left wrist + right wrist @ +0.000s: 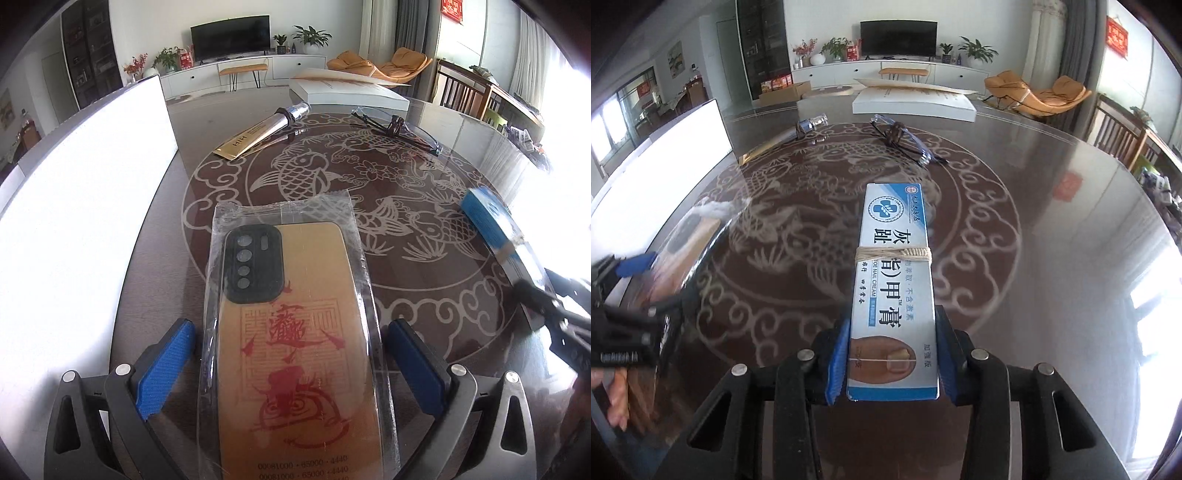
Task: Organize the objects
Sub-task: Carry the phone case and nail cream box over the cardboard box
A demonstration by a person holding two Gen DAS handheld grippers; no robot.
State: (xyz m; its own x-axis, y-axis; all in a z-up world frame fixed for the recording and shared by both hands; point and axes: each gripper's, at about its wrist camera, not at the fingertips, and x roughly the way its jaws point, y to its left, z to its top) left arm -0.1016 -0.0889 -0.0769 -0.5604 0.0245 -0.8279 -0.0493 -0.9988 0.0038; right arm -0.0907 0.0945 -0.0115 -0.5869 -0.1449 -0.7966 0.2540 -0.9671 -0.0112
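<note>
Blue-and-white toe nail cream carton [894,295], bound with string, is clamped between the right tongs [892,354] above the desk [1052,240]; only the right view shows its "TOE NAIL CREAM" print. Tan phone case in clear wrapper [295,332] lies between the wide-set left tongs [291,354], untouched by either pad, numbered "00081000". Gold tube [258,133] reads "HIH".

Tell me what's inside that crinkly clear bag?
A gold phone case with a black camera block, red drawing and printed numbers sits inside the clear bag. Its lower end runs out of view, and its underside is hidden. The left gripper straddles it, fingers apart.
</note>
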